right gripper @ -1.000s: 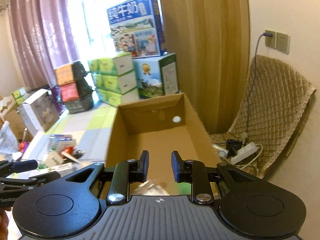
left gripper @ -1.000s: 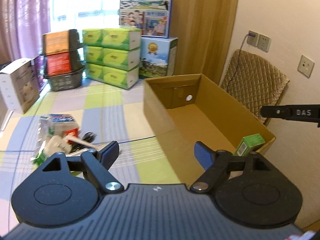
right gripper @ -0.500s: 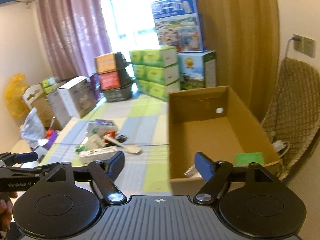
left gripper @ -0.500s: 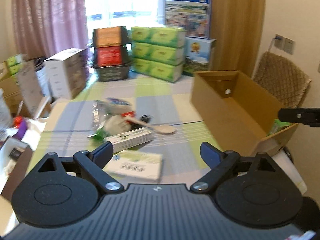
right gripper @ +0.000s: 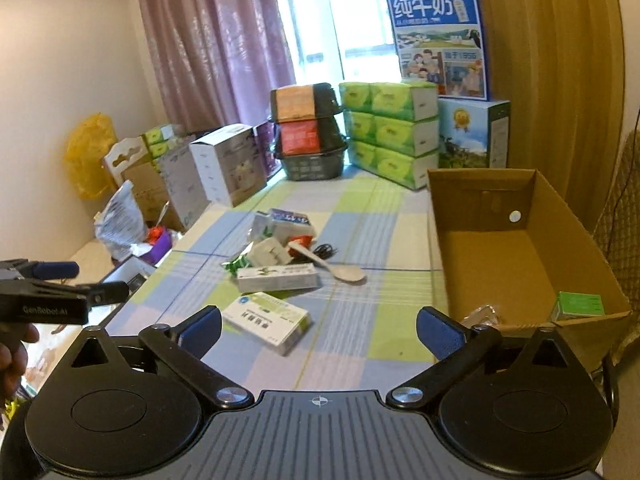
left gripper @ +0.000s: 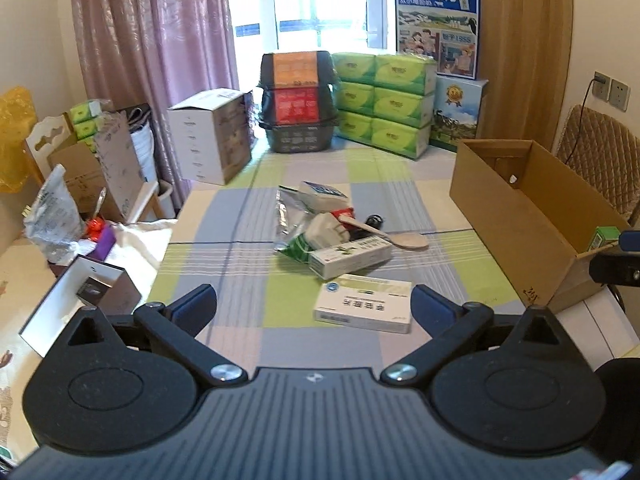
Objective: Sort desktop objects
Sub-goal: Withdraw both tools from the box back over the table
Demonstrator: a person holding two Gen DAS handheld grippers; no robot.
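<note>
A heap of loose items lies mid-table: a flat white-and-green medicine box (left gripper: 363, 306) (right gripper: 265, 317) nearest me, a long white box (left gripper: 350, 258) (right gripper: 277, 277), a wooden spoon (left gripper: 387, 234) (right gripper: 329, 263), a white adapter (left gripper: 325, 232), packets and a black cable (right gripper: 325, 251). An open cardboard box (left gripper: 520, 220) (right gripper: 560, 248) stands at the right, holding a small green box (right gripper: 578, 305) and a clear wrapper (right gripper: 482, 314). My left gripper (left gripper: 314, 306) and right gripper (right gripper: 318, 326) are both open and empty, held back above the table's near edge.
Stacked green tissue packs (left gripper: 384, 100), milk cartons (left gripper: 436, 26), a black basket (left gripper: 298, 136) and a white carton (left gripper: 208, 136) line the far end. Clutter and a small dark box (left gripper: 100, 292) sit off the left edge. A quilted chair (left gripper: 600, 160) stands right.
Both grippers pulled back from the cardboard box and swung left toward the heap. The right gripper's jaws went from nearly shut to wide open.
</note>
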